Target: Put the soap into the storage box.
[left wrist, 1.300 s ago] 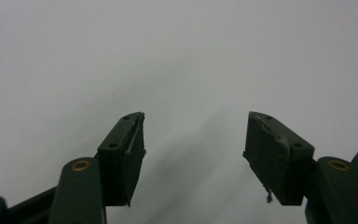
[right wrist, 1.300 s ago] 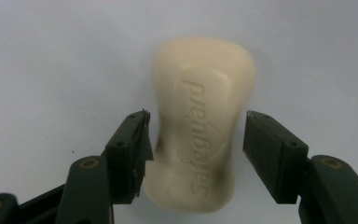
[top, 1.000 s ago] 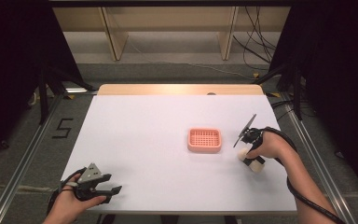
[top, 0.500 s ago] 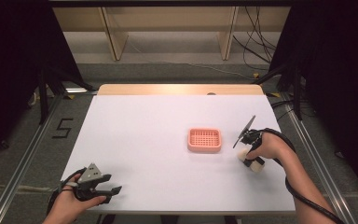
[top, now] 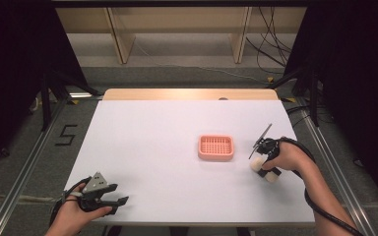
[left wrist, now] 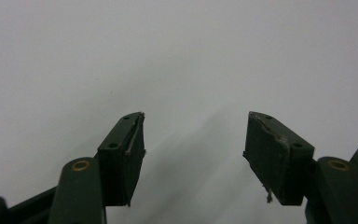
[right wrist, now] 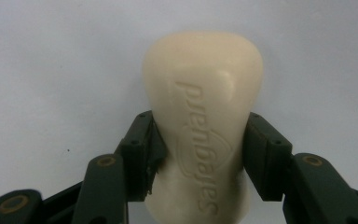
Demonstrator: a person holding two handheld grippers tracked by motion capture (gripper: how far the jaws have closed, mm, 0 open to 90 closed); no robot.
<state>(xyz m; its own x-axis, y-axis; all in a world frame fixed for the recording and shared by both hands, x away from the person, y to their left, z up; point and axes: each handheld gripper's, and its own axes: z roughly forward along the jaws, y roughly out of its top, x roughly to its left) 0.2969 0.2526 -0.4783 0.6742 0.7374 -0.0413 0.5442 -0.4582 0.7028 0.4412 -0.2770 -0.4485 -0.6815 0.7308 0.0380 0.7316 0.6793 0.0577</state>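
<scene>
Squeezing a pale bar of soap [right wrist: 204,126] by its two long sides, our right gripper [right wrist: 201,154] has a good hold, maybe so we can put it in the pink soap dish [top: 216,147] just to its left. Our left gripper [left wrist: 193,156] rests at the near left, jaws wide with nothing between. Both sit on the white table [top: 147,142], with grey floor [top: 10,162] and dark curtains [top: 10,59] around.

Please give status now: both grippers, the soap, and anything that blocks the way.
Left gripper open, nothing between its jaws. Right gripper shut on soap, right of pink dish. Bare table between them.
</scene>
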